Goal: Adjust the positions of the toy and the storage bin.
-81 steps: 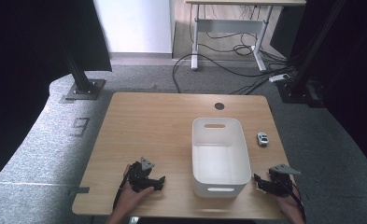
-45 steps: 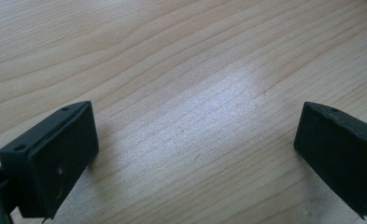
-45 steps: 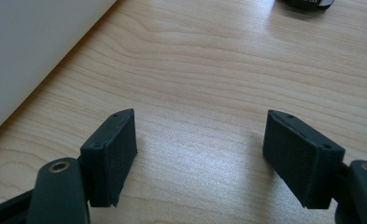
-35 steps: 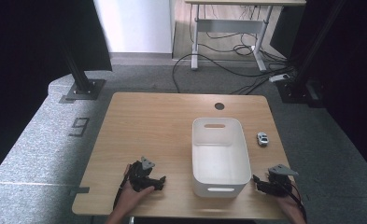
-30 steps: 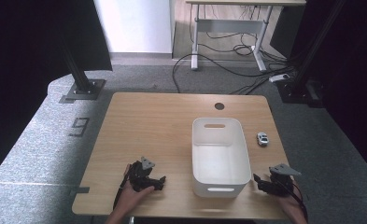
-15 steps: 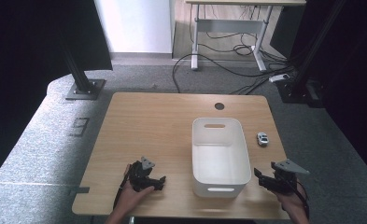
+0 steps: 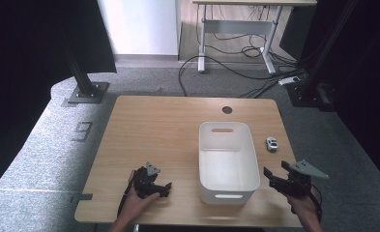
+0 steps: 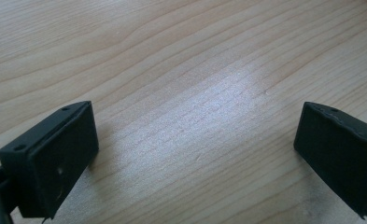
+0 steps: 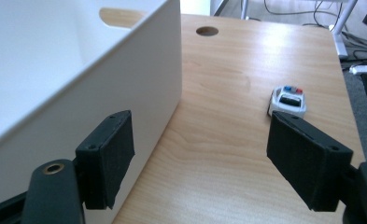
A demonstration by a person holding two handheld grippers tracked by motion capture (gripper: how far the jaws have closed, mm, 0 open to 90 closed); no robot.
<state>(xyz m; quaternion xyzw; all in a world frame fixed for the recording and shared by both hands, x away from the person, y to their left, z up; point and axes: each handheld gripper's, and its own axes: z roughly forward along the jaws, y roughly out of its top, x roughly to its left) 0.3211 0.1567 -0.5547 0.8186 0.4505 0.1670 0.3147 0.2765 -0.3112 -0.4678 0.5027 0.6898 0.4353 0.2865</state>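
Observation:
A small white toy police car [image 7: 272, 143] [image 9: 287, 100] sits on the wooden table, just right of an empty white bin [image 7: 227, 162] [image 9: 55, 84]. My right gripper [image 7: 274, 180] [image 9: 204, 161] hovers open near the table's front right corner, beside the bin's right wall, with the car a short way beyond its jaws. My left gripper [image 7: 161, 187] [image 8: 195, 154] rests open low over bare wood at the front left, nothing between its jaws.
A round cable hole [image 7: 227, 109] [image 9: 207, 31] lies in the table's far edge behind the bin. Beyond the table are a grey floor, cables [image 7: 236, 77], dark stand posts [image 7: 83, 84] and another desk's frame [image 7: 236, 24].
My right gripper has lifted a little and edged forward along the bin's right side toward the car. The left gripper has stayed put.

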